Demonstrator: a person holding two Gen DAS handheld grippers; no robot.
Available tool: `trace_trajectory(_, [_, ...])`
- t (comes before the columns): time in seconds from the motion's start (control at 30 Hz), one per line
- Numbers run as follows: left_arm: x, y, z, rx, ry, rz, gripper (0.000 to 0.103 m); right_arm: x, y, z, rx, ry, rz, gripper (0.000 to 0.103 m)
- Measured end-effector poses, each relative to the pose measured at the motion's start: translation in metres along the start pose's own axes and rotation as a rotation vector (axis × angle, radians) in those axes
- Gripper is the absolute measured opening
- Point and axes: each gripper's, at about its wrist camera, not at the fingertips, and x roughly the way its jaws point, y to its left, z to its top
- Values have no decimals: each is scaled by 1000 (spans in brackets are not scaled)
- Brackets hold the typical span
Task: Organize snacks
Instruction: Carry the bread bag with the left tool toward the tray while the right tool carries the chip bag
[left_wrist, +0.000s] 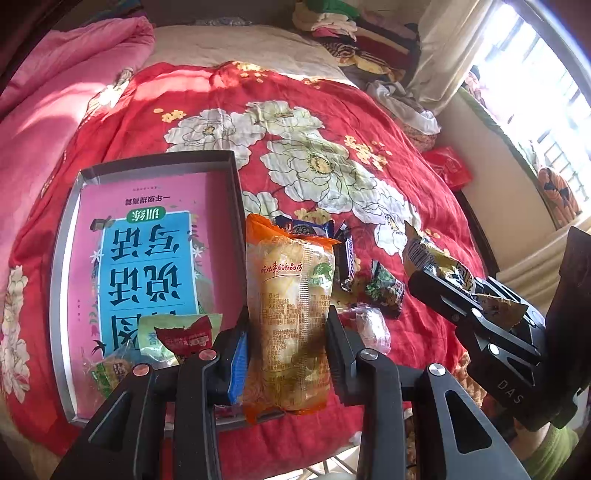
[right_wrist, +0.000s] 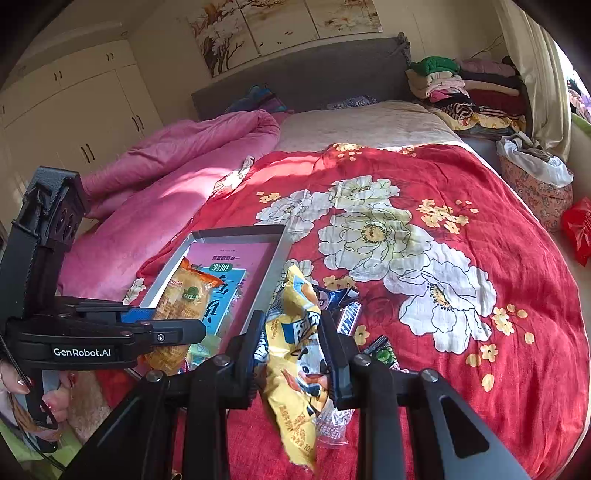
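Note:
My left gripper (left_wrist: 286, 332) is shut on an orange-edged bread packet (left_wrist: 291, 295) and holds it at the right edge of a grey box lid (left_wrist: 66, 236) that has a pink and blue book inside. The right wrist view shows that gripper (right_wrist: 162, 332) with the bread packet (right_wrist: 184, 299) over the box (right_wrist: 236, 233). My right gripper (right_wrist: 291, 328) is shut on a yellow snack bag (right_wrist: 295, 343), lifted above the bedspread; it shows in the left wrist view (left_wrist: 439, 291) to the right. Small snacks (left_wrist: 184, 338) lie in the box's near end.
Loose snacks lie on the red floral bedspread (left_wrist: 332, 122): dark blue bars (left_wrist: 345, 258), a green-black packet (left_wrist: 386, 291), a clear-wrapped sweet (left_wrist: 373, 328). A Snickers bar (right_wrist: 349, 317) lies right of the yellow bag. A pink quilt (right_wrist: 166, 162) is left, folded clothes (right_wrist: 461, 92) at the back.

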Motion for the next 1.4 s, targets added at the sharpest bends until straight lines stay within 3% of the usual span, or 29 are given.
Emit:
trace_trajectory(0.77, [-42,68,-8,-136,-89,55,37,11,44,-4,-70,54,69,29])
trace_trajectory(1.4, [-52,132,-38,-258,-85,102,37,42,79,-20,-114,151,101,29])
